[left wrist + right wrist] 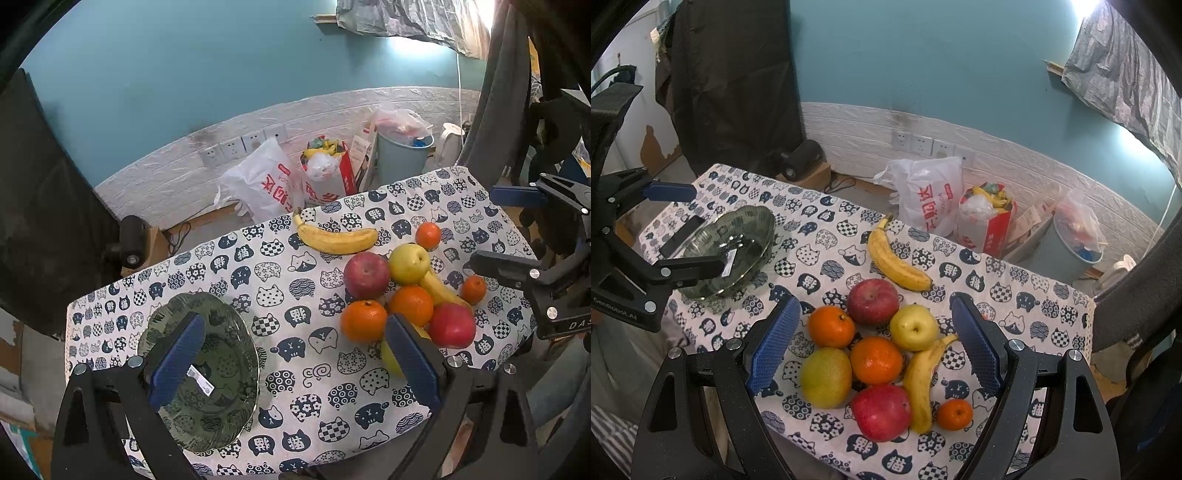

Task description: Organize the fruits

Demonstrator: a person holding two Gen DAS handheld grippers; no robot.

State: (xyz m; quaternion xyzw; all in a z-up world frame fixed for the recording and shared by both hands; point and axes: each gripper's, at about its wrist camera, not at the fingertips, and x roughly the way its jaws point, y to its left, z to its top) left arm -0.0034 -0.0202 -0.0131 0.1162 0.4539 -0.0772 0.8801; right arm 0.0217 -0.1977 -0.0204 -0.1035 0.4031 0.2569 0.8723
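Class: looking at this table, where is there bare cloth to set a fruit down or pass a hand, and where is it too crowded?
Free: the cloth between the glass plate and the lone banana, and the near strip in front of the plate. The plate itself holds no fruit. Crowded: the fruit pile, fruits touching, under the right gripper.

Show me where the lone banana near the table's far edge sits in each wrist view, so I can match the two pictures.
Left wrist view: the lone banana lies upper centre, lengthwise along the far table edge, just beyond the red apple.
Right wrist view: the banana lies centre, running diagonally, stem toward the far edge, beyond the same apple.
Shared landmark: the white shopping bag with red print behind the table.
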